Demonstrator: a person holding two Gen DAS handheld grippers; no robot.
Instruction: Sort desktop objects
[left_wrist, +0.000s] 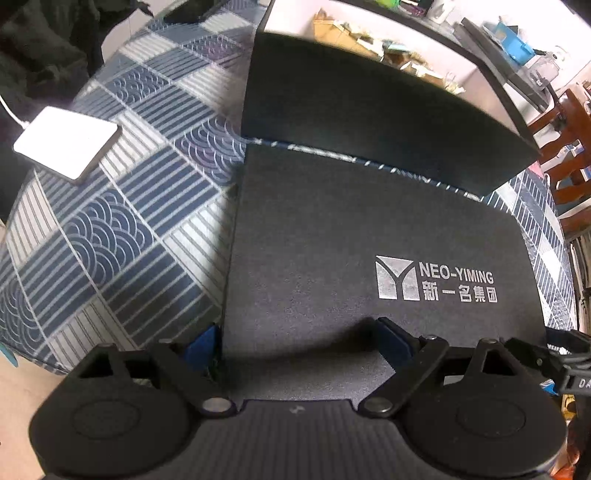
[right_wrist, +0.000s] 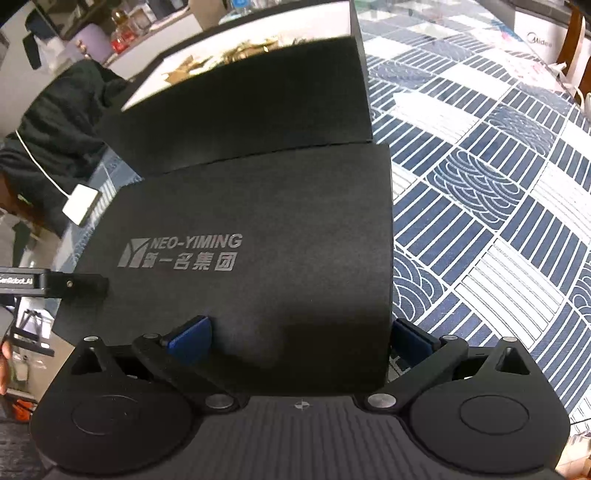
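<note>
A flat black box lid (left_wrist: 332, 240) printed NEO-YIMING lies on the patterned tablecloth, also in the right wrist view (right_wrist: 277, 229). Behind it stands the open black box (left_wrist: 369, 122) with white inside and small yellowish items, also in the right wrist view (right_wrist: 251, 110). My left gripper (left_wrist: 295, 339) grips the lid's near-left edge, one blue pad (left_wrist: 203, 343) below and one (left_wrist: 391, 339) above it. My right gripper (right_wrist: 299, 339) grips the lid's near-right corner, pads (right_wrist: 192, 336) either side. The left gripper's body shows at the left edge of the right wrist view (right_wrist: 55, 284).
A white charger block (left_wrist: 68, 147) with a cable lies left on the blue-and-white tablecloth (left_wrist: 129, 229), also in the right wrist view (right_wrist: 81, 205). A dark garment (right_wrist: 62, 122) lies beyond it. Wooden chairs (left_wrist: 569, 147) stand right. A white appliance box (right_wrist: 543, 40) is far right.
</note>
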